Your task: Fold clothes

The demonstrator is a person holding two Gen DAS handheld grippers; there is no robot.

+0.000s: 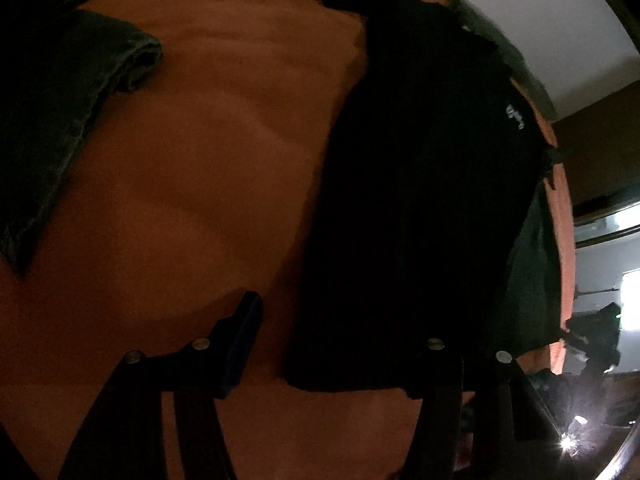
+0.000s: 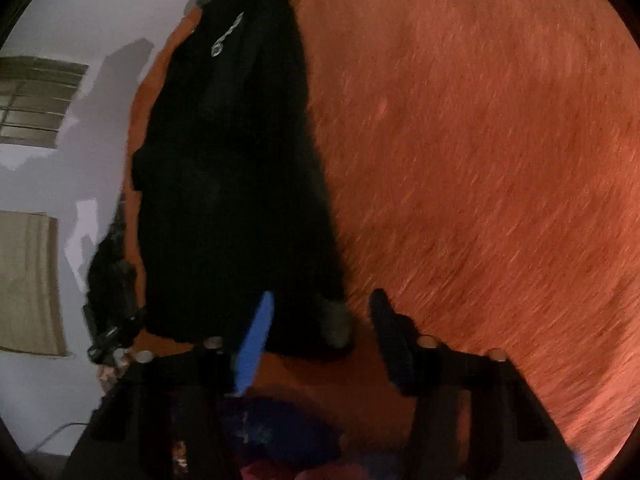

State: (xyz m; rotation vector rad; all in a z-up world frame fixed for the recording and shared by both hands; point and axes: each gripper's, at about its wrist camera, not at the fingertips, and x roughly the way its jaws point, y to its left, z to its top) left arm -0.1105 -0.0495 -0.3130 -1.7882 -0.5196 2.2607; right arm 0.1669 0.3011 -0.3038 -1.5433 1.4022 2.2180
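Observation:
A black garment (image 1: 420, 200) with a small white logo lies as a long folded strip on the orange bed sheet (image 1: 192, 160). In the left wrist view my left gripper (image 1: 340, 344) stands open over its near end: the left finger is on bare sheet, and the right finger is lost in the dark over the cloth. The right wrist view shows the same black garment (image 2: 232, 180) running away from me. My right gripper (image 2: 320, 336) is open, with the garment's near corner lying between its blue pad and its black finger. Neither pad presses on the cloth.
A dark greenish folded garment (image 1: 60, 100) lies at the upper left of the sheet. The bed's edge runs just beyond the black garment, with a white wall (image 2: 80, 20) and a window (image 2: 36, 100) behind. Blue cloth (image 2: 280, 432) shows below my right gripper.

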